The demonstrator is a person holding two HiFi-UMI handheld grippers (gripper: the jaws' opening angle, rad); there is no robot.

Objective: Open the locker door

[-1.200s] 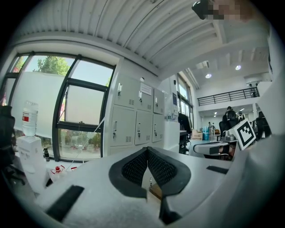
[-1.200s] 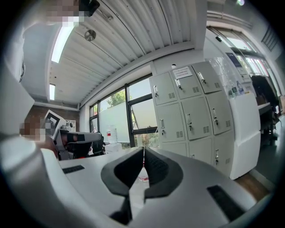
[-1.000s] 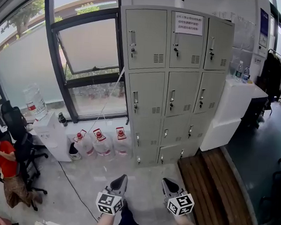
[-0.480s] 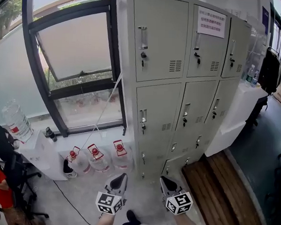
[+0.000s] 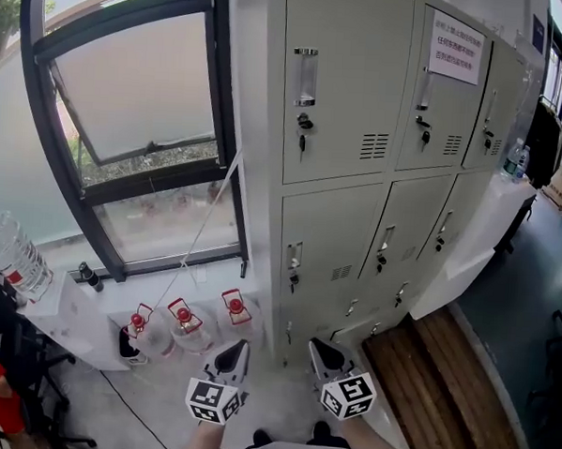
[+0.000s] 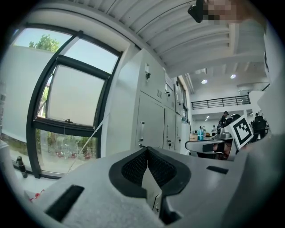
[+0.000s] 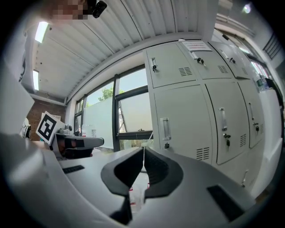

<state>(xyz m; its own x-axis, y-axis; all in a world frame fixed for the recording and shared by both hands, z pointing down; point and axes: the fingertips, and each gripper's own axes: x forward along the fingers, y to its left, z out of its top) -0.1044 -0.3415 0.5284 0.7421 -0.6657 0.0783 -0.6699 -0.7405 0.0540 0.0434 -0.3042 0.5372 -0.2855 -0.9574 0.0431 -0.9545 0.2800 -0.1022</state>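
Note:
A bank of pale grey metal lockers (image 5: pixel 377 177) stands in front of me, all doors closed. The top-left door (image 5: pixel 350 82) has a vertical handle (image 5: pixel 306 77) with a key below it. Both grippers are held low, short of the lockers and touching nothing. My left gripper (image 5: pixel 237 350) is shut and empty; in the left gripper view its pads meet (image 6: pixel 147 151) with the lockers (image 6: pixel 151 120) beyond. My right gripper (image 5: pixel 320 348) is shut and empty too. In the right gripper view its tips (image 7: pixel 143 151) point toward a door handle (image 7: pixel 165 129).
A tilted-open window (image 5: pixel 146 118) with a dark frame sits left of the lockers, with a white cord (image 5: pixel 201 233) hanging across it. Water jugs (image 5: pixel 184 322) stand on the floor below. A wooden platform (image 5: pixel 424 367) and a white counter (image 5: pixel 477 248) lie to the right.
The head view has moved closer to the lockers, which now fill more of it. Both grippers stay low and shut, in about the same place in the view.

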